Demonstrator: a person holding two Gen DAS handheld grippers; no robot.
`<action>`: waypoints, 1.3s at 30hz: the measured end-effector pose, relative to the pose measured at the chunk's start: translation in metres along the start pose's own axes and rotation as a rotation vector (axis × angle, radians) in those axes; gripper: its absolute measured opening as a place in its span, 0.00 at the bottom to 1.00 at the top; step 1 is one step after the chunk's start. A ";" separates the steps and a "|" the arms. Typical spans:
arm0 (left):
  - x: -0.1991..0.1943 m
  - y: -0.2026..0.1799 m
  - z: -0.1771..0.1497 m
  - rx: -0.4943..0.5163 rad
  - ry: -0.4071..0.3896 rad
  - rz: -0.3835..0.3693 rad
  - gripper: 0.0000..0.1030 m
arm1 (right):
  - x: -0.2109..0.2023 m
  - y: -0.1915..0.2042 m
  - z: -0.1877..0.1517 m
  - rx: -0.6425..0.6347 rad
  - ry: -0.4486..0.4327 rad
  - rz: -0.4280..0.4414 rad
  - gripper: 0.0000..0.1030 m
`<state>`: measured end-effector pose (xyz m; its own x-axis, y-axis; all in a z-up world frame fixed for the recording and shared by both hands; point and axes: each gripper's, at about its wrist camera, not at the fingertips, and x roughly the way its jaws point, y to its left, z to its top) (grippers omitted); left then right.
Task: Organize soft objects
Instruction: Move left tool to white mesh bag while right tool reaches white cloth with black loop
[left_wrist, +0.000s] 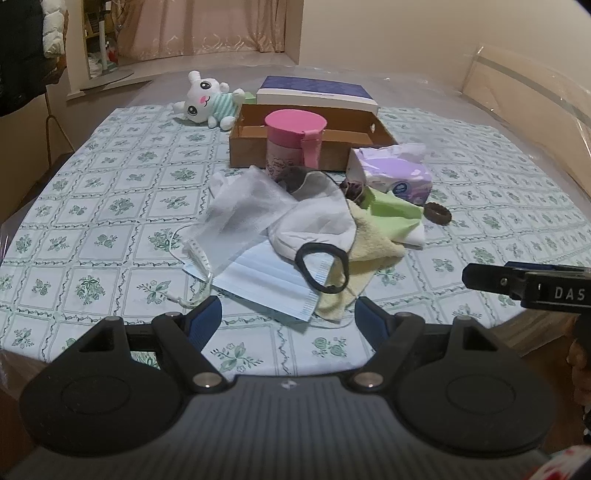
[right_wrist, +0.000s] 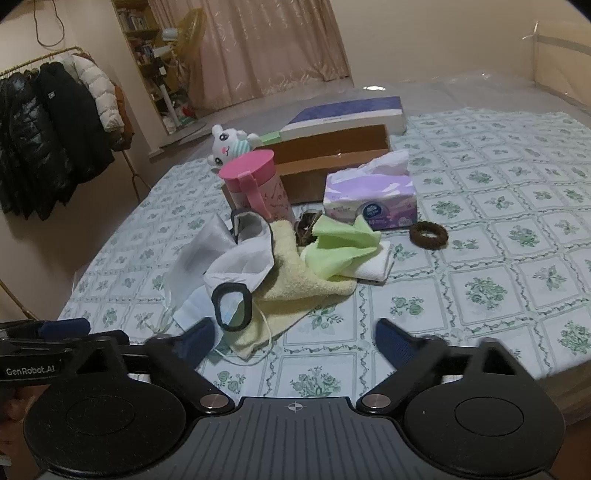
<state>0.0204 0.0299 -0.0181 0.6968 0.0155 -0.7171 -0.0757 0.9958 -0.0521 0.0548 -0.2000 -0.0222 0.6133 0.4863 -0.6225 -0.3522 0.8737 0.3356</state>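
Two grippers hover at the near edge of the tabletop (left_wrist: 92, 206), and we see the left gripper (left_wrist: 288, 317) and right gripper (right_wrist: 295, 339) both with jaws apart, holding nothing. Just ahead lies a heap of soft things: blue face mask (left_wrist: 266, 277), yellow towel (right_wrist: 295, 284), green cloth (right_wrist: 343, 247), black hair tie (left_wrist: 321, 269). Toward the far edge sit the cardboard box (left_wrist: 314, 147) and plush bunny (left_wrist: 207, 99).

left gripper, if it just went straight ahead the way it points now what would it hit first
Most likely the blue face mask, whose near corner lies just beyond the open left gripper. Past it sit the black loop and yellow towel. Its height above the table is unclear.
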 end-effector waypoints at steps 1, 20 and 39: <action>0.002 0.002 0.000 -0.002 -0.001 0.001 0.75 | 0.004 0.000 0.000 0.003 0.007 0.005 0.84; 0.057 0.033 0.013 -0.038 0.007 0.055 0.67 | 0.080 0.003 0.015 0.020 0.040 0.101 0.47; 0.109 0.052 0.024 -0.036 0.041 0.085 0.62 | 0.155 0.003 0.028 0.122 0.071 0.154 0.41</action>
<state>0.1093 0.0854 -0.0823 0.6572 0.0951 -0.7477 -0.1590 0.9872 -0.0142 0.1688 -0.1221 -0.0977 0.5062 0.6158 -0.6037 -0.3468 0.7863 0.5113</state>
